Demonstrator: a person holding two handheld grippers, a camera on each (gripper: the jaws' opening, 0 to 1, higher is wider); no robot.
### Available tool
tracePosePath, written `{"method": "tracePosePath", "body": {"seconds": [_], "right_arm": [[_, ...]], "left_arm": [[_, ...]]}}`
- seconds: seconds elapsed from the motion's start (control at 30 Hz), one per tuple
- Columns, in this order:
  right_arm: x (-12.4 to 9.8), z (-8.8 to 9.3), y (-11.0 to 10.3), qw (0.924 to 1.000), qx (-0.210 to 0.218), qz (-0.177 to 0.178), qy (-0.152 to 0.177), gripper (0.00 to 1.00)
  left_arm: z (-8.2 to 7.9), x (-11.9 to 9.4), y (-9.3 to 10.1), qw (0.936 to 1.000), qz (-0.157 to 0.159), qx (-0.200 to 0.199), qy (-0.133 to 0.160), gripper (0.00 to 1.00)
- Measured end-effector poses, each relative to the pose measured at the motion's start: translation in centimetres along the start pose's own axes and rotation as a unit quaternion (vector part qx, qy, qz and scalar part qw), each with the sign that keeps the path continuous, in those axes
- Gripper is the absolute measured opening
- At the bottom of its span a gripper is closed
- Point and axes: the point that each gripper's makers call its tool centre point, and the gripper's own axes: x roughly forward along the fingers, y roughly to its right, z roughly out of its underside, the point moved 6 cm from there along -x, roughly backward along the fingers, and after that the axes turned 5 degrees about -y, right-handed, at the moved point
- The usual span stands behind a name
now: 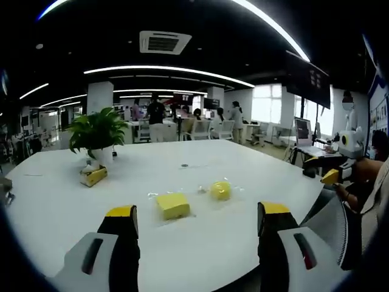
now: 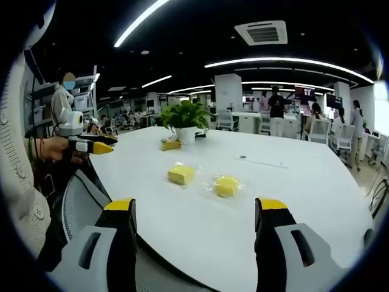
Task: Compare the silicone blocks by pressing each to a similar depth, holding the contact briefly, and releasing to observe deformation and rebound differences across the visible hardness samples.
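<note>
Two yellow silicone samples lie in clear wrappers on a white table [image 1: 73,207]. In the left gripper view the square block [image 1: 172,205] is near the front edge, with the round block [image 1: 220,190] just right of it and a little farther off. My left gripper [image 1: 197,213] is open and short of the square block, touching nothing. In the right gripper view the square block [image 2: 182,175] lies left of the round block [image 2: 226,185]. My right gripper [image 2: 196,207] is open, back from the table edge, well short of both. The right gripper [image 1: 331,176] and the left gripper [image 2: 91,146] each show hand-held at the side.
A potted plant [image 1: 97,131] [image 2: 185,115] stands on the far part of the table with a small yellow item [image 1: 93,176] [image 2: 171,145] beside it. A small dark object [image 1: 184,165] lies mid-table. A grey chair back [image 2: 79,201] is at the table edge. People and desks fill the background.
</note>
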Motion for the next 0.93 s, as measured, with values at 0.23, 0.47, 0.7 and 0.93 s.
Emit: {"method": "tracePosePath", "body": {"seconds": [0.23, 0.47, 0.7, 0.93], "right_arm": [[0.37, 0.14, -0.04, 0.9999, -0.001, -0.009, -0.007, 0.74], [0.67, -0.10, 0.14, 0.9999, -0.004, -0.012, -0.008, 0.73], [0.75, -0.08, 0.24, 0.9998, -0.008, -0.012, -0.010, 0.73], [0.97, 0.08, 0.08, 0.9997, -0.010, -0.014, -0.015, 0.72]], "left_arm": [[-0.38, 0.25, 0.21, 1.0000, -0.004, 0.001, 0.004, 0.79], [-0.32, 0.38, 0.32, 1.0000, -0.008, 0.001, 0.006, 0.79], [0.03, 0.72, 0.06, 1.0000, -0.009, -0.003, 0.000, 0.78], [0.07, 1.00, 0.00, 1.0000, -0.004, 0.001, -0.005, 0.78]]}}
